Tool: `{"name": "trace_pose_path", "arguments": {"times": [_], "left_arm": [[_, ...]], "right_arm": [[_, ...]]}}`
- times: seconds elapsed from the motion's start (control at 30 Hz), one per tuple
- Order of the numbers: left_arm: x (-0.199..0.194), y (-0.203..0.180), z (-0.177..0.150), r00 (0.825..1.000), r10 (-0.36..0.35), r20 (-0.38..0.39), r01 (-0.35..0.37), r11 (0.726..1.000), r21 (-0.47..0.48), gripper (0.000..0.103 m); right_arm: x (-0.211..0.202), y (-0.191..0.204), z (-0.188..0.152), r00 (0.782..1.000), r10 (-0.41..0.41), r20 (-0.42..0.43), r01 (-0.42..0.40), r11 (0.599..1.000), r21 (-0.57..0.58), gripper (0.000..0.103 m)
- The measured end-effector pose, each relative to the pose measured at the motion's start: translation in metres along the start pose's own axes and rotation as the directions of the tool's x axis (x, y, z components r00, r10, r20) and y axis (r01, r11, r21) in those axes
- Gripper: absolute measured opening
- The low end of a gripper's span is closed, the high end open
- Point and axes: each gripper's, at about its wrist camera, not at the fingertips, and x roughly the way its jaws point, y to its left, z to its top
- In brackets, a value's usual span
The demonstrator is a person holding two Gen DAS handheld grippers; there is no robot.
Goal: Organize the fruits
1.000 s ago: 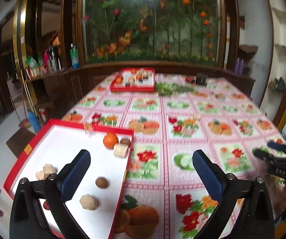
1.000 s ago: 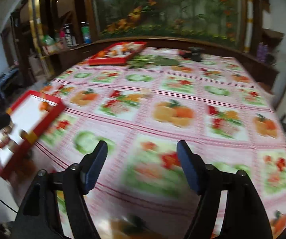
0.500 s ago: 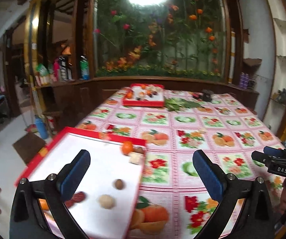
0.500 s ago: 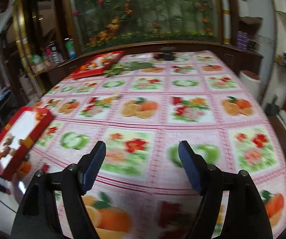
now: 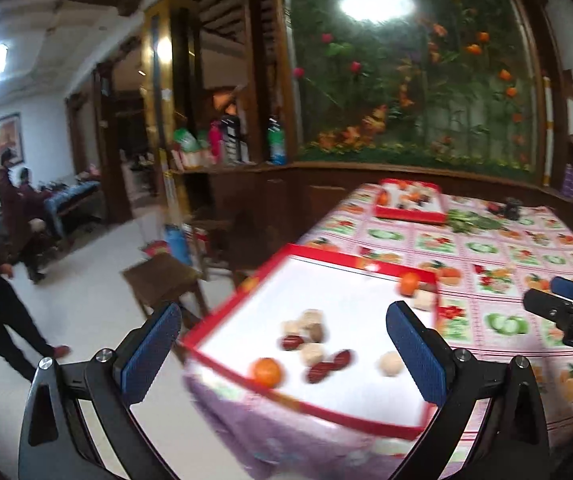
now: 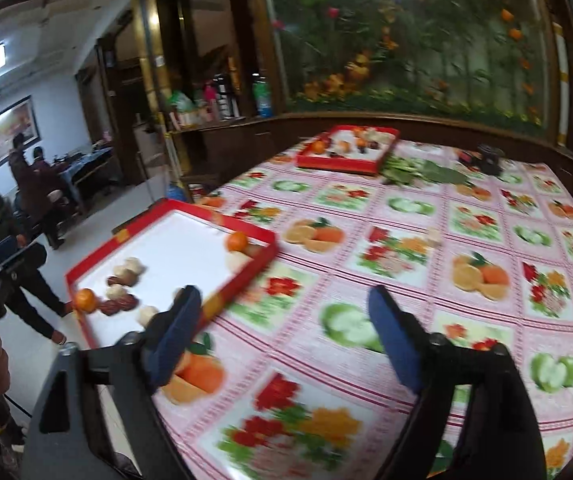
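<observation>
On glossy tablecloth (image 6: 406, 240), rectangular red-rimmed tray (image 6: 262, 258), round oranges (image 5: 266, 372)

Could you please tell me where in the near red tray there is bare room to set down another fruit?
The near red tray is bare across its white middle, between the orange in the far right corner and the cluster toward the near left. It is crowded there: a second orange, dark dates and pale pieces lie close together.

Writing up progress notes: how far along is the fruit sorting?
Done: nothing clearly; the near tray holds mixed oranges, dark red fruits and pale pieces. In hand: nothing; the left gripper is open, the right gripper's jaws are opening, empty. Left: all grouping; the far tray looks mixed too.
</observation>
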Motion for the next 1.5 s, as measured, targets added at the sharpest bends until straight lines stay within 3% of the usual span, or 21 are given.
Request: {"name": "trace_pose_path", "arguments": {"times": [0.07, 0.5, 1.03, 1.5], "left_arm": [[-0.005, 0.009, -0.005, 0.999, 0.036, 0.024, -0.036, 0.999, -0.010, 0.102], [-0.006, 0.022, -0.015, 0.999, 0.033, 0.031, -0.031, 0.999, -0.043, 0.102], [0.000, 0.053, -0.016, 0.990, 0.131, 0.042, -0.129, 0.990, -0.048, 0.102], [0.003, 0.058, -0.016, 0.990, 0.133, 0.040, -0.131, 0.990, -0.051, 0.102]], "right_arm": [[0.003, 0.007, -0.002, 1.000, 0.025, -0.007, -0.025, 1.000, 0.000, 0.089], [-0.002, 0.020, -0.002, 1.000, 0.001, 0.006, -0.001, 0.999, -0.041, 0.089], [0.010, 0.022, 0.006, 1.000, 0.005, 0.000, -0.005, 1.000, -0.018, 0.089], [0.014, 0.023, 0.006, 1.000, 0.003, -0.012, -0.003, 1.000, -0.010, 0.089]]}}
